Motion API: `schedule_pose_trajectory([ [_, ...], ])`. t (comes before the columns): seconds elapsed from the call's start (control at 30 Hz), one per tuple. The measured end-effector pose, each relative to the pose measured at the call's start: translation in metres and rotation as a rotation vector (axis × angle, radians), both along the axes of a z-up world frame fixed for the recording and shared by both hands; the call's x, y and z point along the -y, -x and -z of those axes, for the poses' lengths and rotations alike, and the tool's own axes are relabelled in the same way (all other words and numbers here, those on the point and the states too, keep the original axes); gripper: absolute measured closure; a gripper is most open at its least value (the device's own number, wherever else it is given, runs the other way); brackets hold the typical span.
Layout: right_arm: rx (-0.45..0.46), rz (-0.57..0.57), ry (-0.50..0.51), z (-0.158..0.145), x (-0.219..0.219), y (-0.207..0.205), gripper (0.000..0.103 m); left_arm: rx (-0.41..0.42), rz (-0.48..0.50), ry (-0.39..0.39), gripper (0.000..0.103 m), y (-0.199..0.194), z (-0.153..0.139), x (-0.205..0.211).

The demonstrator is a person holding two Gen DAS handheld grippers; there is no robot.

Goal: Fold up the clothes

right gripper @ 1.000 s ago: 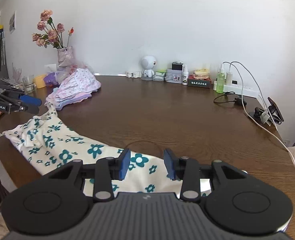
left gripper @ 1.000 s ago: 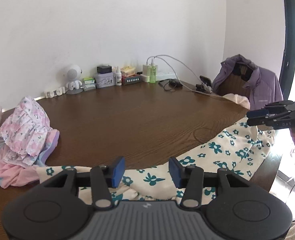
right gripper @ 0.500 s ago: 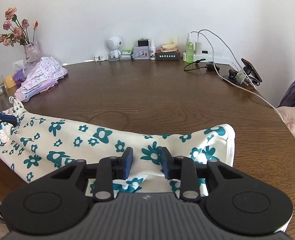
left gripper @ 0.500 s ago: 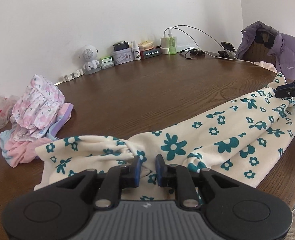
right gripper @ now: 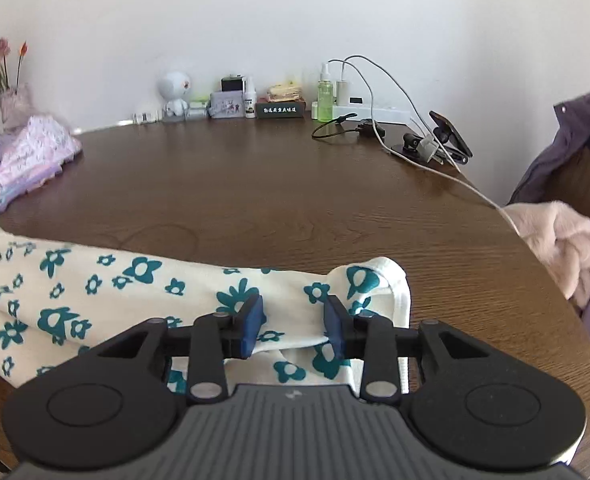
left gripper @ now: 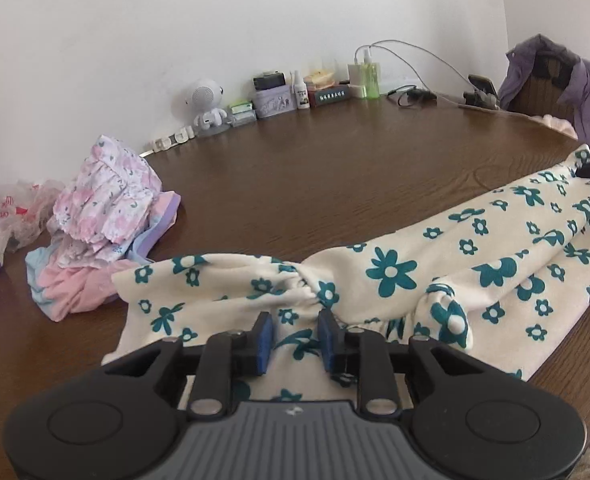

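Both tools low over table, floral garment [left gripper: 391,268] between each tool's jaws

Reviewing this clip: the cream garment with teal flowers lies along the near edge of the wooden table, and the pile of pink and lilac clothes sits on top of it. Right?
Not quite. The pile of pink and lilac clothes sits on the bare wooden table beside the cream garment with teal flowers, not on top of it, as the left wrist view shows. The garment does lie along the near edge.
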State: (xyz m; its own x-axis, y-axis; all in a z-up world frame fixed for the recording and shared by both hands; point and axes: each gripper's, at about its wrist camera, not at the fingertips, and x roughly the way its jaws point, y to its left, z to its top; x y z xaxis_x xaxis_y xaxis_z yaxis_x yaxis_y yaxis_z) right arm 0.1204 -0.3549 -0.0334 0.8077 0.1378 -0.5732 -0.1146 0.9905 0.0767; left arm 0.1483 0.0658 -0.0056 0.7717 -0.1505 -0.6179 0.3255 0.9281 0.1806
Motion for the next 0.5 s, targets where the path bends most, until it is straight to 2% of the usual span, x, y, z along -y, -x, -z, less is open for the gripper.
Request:
schedule_pose_trajectory([
  [0.07, -0.028, 0.024, -0.069, -0.004, 0.009, -0.003, 0.07, -0.023, -0.018, 0.056, 0.079, -0.002, -0.003, -0.007],
  [0.2, 0.039, -0.023, -0.108, -0.019, 0.001, 0.013, 0.069, 0.026, -0.037, 0.125, 0.078, 0.011, -0.019, -0.022],
  [0.27, 0.063, -0.093, -0.123, -0.025, -0.014, 0.019, 0.068, 0.02, -0.001, 0.159, 0.072, 0.018, -0.026, -0.027],
  [0.33, 0.074, -0.16, -0.129, -0.029, -0.032, 0.022, 0.063, -0.004, 0.06, 0.195, 0.065, 0.025, -0.03, -0.03],
  [0.4, 0.059, -0.217, -0.135, -0.027, -0.049, 0.02, 0.063, -0.033, 0.117, 0.191, 0.06, 0.031, -0.034, -0.029],
  [0.5, 0.021, -0.215, -0.11, -0.017, -0.07, 0.011, 0.063, -0.056, 0.144, 0.095, 0.06, 0.036, -0.032, -0.023],
])
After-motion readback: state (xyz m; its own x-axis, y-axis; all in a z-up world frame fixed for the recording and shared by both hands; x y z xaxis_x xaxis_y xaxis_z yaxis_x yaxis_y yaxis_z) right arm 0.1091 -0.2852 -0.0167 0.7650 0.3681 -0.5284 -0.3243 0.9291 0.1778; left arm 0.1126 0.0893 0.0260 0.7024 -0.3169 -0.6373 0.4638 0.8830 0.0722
